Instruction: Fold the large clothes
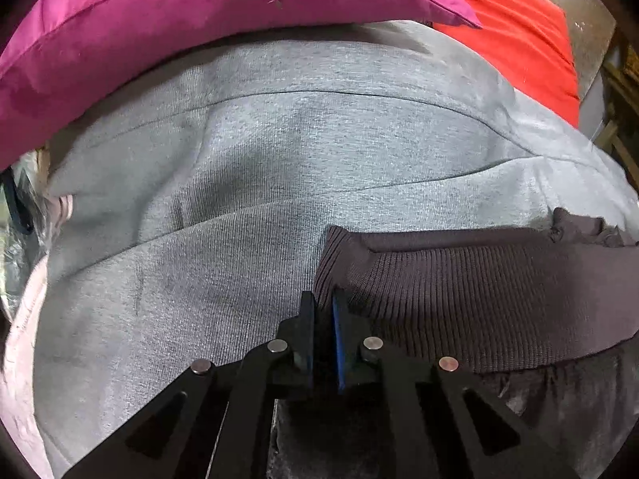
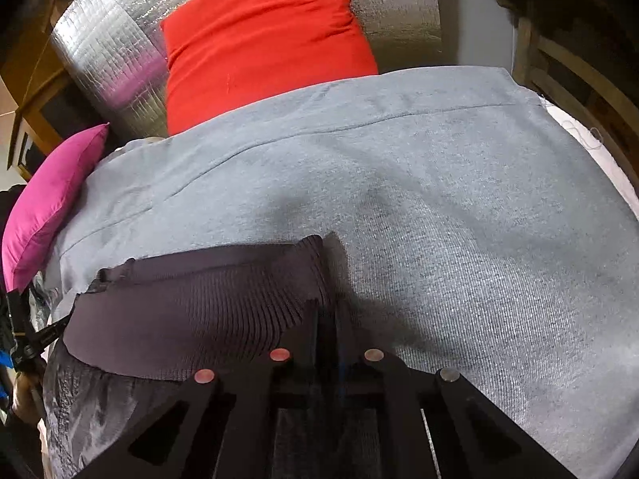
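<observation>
A large grey knit garment point(image 1: 279, 139) lies spread across both views, with a dark ribbed band point(image 1: 459, 287) along its near edge and dark shiny fabric under that band. In the left wrist view my left gripper point(image 1: 323, 303) is shut, pinching the band's left end. The same grey garment point(image 2: 439, 199) fills the right wrist view. There my right gripper point(image 2: 327, 311) is shut on the right end of the ribbed band point(image 2: 199, 303). The fabric pinched inside each pair of jaws is hidden by the fingers.
A magenta cushion point(image 1: 159, 20) lies against the garment's far left edge and a red cushion point(image 2: 259, 40) at its far side. Behind them is a silver quilted sheet point(image 2: 100, 48). Wooden furniture point(image 2: 579, 80) stands at the right. Pale pink cloth point(image 1: 24, 319) shows at the left.
</observation>
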The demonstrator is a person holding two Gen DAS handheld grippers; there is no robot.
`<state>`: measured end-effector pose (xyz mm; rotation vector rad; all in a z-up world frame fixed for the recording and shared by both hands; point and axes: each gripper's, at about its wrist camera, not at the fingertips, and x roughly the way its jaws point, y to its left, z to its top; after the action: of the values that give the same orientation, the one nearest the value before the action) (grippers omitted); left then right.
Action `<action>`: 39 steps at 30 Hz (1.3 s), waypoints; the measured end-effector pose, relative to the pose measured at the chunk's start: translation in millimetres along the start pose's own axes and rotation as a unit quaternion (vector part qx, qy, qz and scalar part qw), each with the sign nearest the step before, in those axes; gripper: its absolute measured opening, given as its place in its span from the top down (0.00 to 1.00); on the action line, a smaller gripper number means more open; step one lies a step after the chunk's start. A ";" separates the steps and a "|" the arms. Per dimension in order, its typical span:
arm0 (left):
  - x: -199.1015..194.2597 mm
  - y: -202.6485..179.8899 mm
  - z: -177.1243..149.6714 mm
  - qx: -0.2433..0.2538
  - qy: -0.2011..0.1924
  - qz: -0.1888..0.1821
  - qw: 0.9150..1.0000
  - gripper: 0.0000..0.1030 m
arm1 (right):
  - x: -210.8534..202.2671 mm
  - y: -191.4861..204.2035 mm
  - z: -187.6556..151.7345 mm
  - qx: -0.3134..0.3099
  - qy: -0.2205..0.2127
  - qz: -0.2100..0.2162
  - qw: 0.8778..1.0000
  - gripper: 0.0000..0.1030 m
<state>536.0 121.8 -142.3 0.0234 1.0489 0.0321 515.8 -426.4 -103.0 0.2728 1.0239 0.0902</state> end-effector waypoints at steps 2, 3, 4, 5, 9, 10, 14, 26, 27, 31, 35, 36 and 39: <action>2.1 -2.8 -3.4 0.003 -0.001 0.005 1.000 0.90 | -0.5 1.2 -1.8 0.000 -0.001 -0.005 1.000 0.93; 1.8 -5.7 -4.1 0.004 -0.002 0.010 1.000 0.88 | 0.2 2.1 -1.9 -0.002 0.000 -0.007 1.000 0.93; 2.2 -8.7 -4.8 0.007 -0.005 0.020 1.000 0.85 | 1.0 3.3 -1.9 -0.003 0.001 -0.012 1.000 0.93; -0.5 -9.7 -7.0 0.010 -0.007 0.031 0.999 0.82 | 2.1 3.2 -1.5 -0.003 0.001 -0.014 1.000 0.92; -26.0 -14.5 -7.3 0.007 -0.036 0.057 0.998 0.39 | -2.7 8.8 1.3 -0.007 0.007 -0.025 1.000 0.63; -37.2 -12.9 -7.8 0.002 -0.050 0.061 0.997 0.39 | -8.7 11.1 1.6 -0.009 0.009 -0.043 0.999 0.46; -96.3 -4.8 -17.8 -0.012 -0.106 0.084 0.991 0.39 | -50.7 12.2 -0.7 0.000 -0.031 -0.092 0.995 0.18; -220.4 -101.3 -199.5 0.056 -0.213 0.005 0.975 0.34 | -161.8 157.3 -179.8 -0.151 -0.153 -0.010 0.976 0.18; -219.7 -111.7 -217.3 0.055 -0.224 0.013 0.973 0.34 | -161.1 164.7 -197.0 -0.160 -0.167 -0.021 0.973 0.18; -198.5 -124.7 -236.7 0.069 -0.221 0.055 0.971 0.34 | -134.6 183.0 -230.6 -0.204 -0.181 -0.062 0.960 0.18; -154.0 -100.7 -230.3 0.044 -0.155 0.059 0.985 0.28 | -95.3 161.2 -221.8 -0.196 -0.142 -0.124 0.962 0.18; -150.4 -98.9 -231.5 0.043 -0.152 0.058 0.986 0.27 | -91.2 152.2 -216.1 -0.174 -0.130 -0.119 0.969 0.18; -148.0 -105.4 -230.9 0.061 -0.147 0.077 0.984 0.26 | -82.7 142.8 -208.0 -0.164 -0.118 -0.131 0.971 0.17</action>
<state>263.7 11.9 -132.8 0.2141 0.7510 0.1013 303.0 -267.7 -98.1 -0.1526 0.7848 -0.0122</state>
